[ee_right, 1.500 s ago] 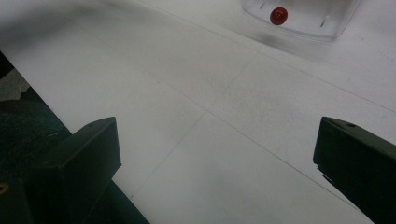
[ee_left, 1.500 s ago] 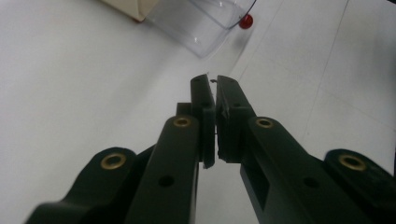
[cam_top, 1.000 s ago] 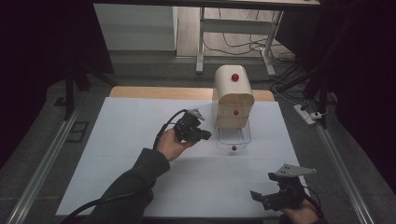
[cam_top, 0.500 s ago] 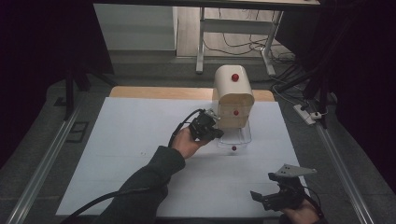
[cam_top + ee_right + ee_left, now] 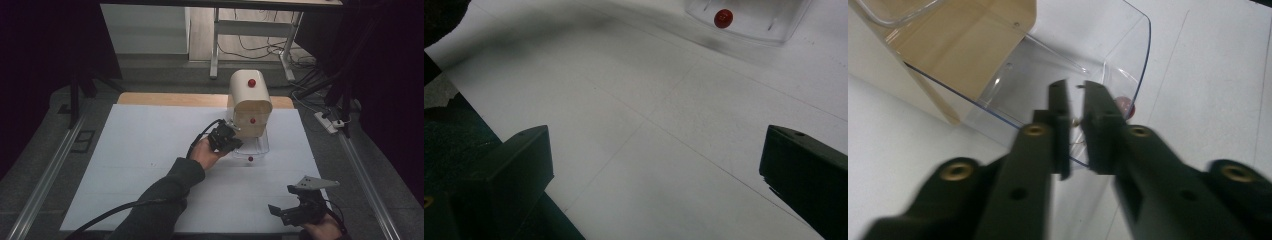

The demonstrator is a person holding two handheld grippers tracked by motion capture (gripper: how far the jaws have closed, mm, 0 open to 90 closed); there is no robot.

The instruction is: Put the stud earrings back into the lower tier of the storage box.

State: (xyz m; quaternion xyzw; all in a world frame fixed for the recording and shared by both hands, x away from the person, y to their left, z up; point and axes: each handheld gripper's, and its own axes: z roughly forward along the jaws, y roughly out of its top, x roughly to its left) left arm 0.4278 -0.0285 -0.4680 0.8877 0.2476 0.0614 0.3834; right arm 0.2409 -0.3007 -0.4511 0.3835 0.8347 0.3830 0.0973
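Note:
A cream dispenser box (image 5: 250, 102) with red knobs stands at the back middle of the white sheet. A clear tray (image 5: 259, 148) sits at its foot and holds a small red ball (image 5: 250, 158). My left gripper (image 5: 235, 143) is at the tray's left side. In the left gripper view its jaws (image 5: 1075, 100) are closed to a narrow slit astride the clear tray's wall (image 5: 1128, 45), with the red ball (image 5: 1124, 106) just beyond them. My right gripper (image 5: 278, 213) rests near the front right edge, open and holding nothing. The right gripper (image 5: 656, 160) faces the ball (image 5: 723, 18) in the tray (image 5: 774, 25) farther off.
The white sheet (image 5: 140, 150) covers the table, with a wooden strip (image 5: 170, 99) along its back. A metal rail (image 5: 45, 175) runs down the left side. A power strip (image 5: 330, 122) and cables lie off the right edge.
My left gripper has moved right across the sheet, from left of the box up to the clear tray. The right gripper has stayed where it was.

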